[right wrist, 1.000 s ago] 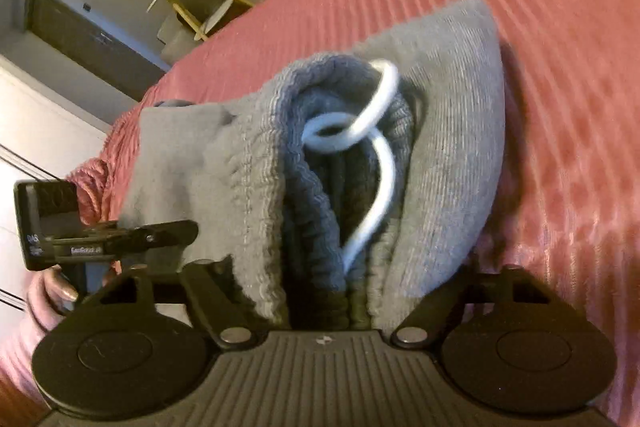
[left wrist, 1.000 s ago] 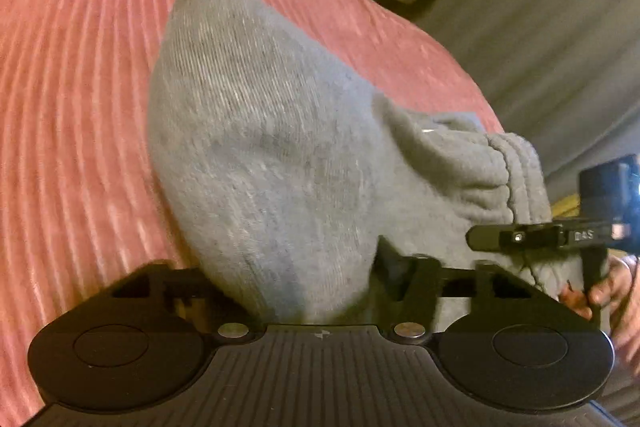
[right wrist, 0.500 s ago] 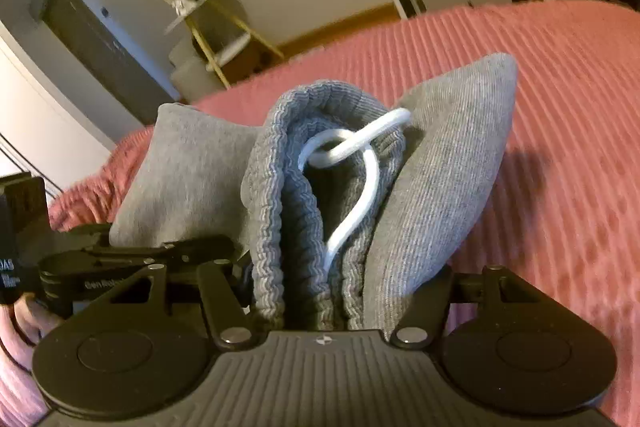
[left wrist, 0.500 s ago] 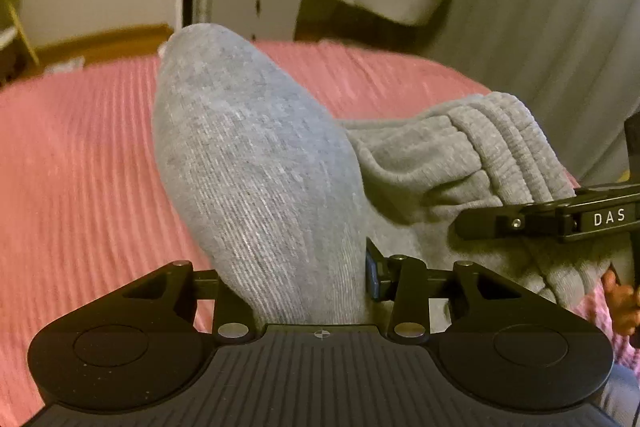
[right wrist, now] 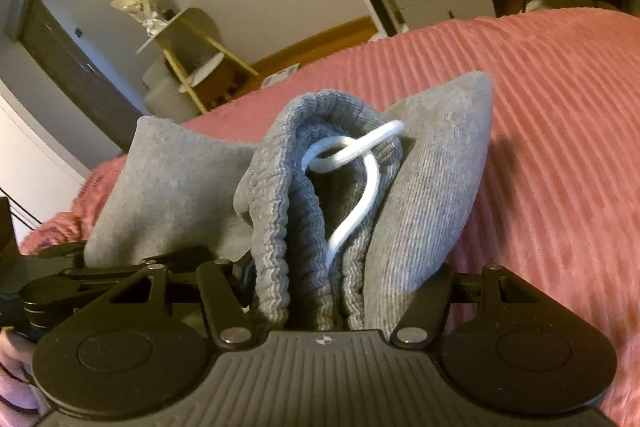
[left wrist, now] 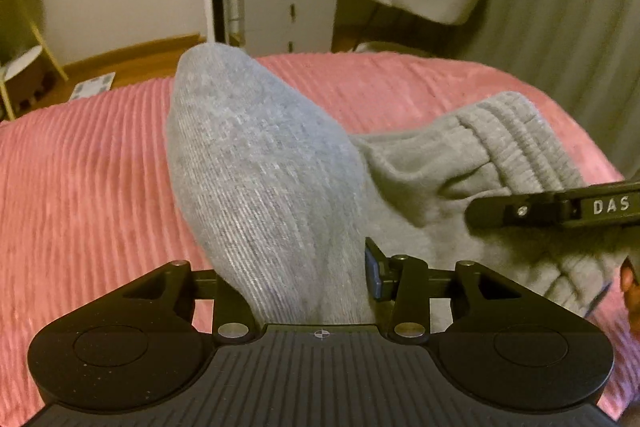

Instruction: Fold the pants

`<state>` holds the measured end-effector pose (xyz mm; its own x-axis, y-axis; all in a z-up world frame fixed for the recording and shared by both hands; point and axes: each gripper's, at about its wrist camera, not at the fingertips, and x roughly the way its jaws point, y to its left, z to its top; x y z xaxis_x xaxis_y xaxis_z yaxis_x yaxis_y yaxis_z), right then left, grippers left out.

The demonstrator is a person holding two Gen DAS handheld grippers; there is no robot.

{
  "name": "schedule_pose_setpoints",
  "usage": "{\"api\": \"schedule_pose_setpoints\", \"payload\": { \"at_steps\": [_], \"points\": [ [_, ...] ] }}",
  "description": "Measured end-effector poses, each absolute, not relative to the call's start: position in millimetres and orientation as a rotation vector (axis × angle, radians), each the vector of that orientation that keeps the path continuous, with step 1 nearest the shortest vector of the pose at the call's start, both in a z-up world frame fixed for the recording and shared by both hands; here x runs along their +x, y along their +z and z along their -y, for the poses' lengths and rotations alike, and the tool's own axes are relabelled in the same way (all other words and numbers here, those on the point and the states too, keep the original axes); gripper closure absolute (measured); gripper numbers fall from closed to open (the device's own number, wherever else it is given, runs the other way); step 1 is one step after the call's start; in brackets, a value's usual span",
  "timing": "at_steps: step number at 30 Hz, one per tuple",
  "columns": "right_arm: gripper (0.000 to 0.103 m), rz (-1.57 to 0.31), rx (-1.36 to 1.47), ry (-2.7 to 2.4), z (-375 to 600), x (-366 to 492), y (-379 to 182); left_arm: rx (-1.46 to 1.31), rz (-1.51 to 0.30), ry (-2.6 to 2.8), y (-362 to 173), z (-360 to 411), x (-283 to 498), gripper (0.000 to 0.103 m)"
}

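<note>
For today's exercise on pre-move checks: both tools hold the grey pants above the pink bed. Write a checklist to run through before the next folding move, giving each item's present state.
1. Left tool clamped on the grey pants: ok, cloth fills the gap between its fingers.
2. Right tool clamped on the ribbed waistband: ok, several layers are bunched there.
3. White drawstring tucked away: not ok, it loops loose over the waistband.
4. Pink bedspread free where the pants would land: ok in the part that shows.
5. Layers aligned edge to edge: cannot tell, the cloth is bunched up close.
6. The two tools apart: ok, close but not touching.
</note>
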<state>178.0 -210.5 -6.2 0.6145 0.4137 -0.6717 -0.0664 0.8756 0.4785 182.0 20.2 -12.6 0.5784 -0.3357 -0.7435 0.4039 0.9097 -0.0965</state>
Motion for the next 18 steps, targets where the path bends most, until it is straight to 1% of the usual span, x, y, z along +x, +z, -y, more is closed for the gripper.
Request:
{"api": "schedule_pose_setpoints", "payload": {
  "at_steps": [3, 5, 7, 8, 9, 10, 13, 15, 18],
  "points": [
    [0.040, -0.873, 0.450, 0.272, 215.2, 181.6, -13.1, 0.069, -0.859, -0.429, -17.0, -29.0, 183.3, 0.056],
    [0.036, -0.877, 0.416, 0.256, 216.5, 182.6, -16.2, 0.056, -0.865, -0.410, -19.6, -32.8, 185.4, 0.048],
    [0.018, -0.890, 0.363, 0.191, 219.7, 182.9, -16.1, 0.033, -0.859, -0.353, -21.6, -41.0, 192.9, 0.033],
    [0.013, -0.899, 0.348, 0.130, 223.3, 182.1, -15.1, 0.015, -0.845, -0.302, -19.7, -52.1, 186.6, 0.028],
    [0.008, -0.894, 0.357, 0.083, 228.5, 178.6, -13.4, 0.012, -0.817, -0.223, -16.8, -63.7, 174.2, 0.018],
    [0.004, -0.868, 0.379, 0.032, 234.2, 170.5, -10.3, 0.030, -0.777, -0.141, -14.2, -74.4, 164.4, 0.017],
    [0.004, -0.715, 0.441, -0.093, 246.6, 127.8, 2.5, 0.096, -0.713, -0.099, -10.1, -95.1, 115.3, 0.016],
    [0.004, -0.644, 0.512, -0.073, 249.3, 96.0, 3.0, 0.012, -0.733, -0.222, -9.4, -97.2, 77.9, 0.016],
    [0.004, -0.603, 0.647, -0.037, 246.3, 55.5, -10.3, -0.051, -0.743, -0.463, -14.0, -74.8, 30.2, 0.013]
  ]
}}
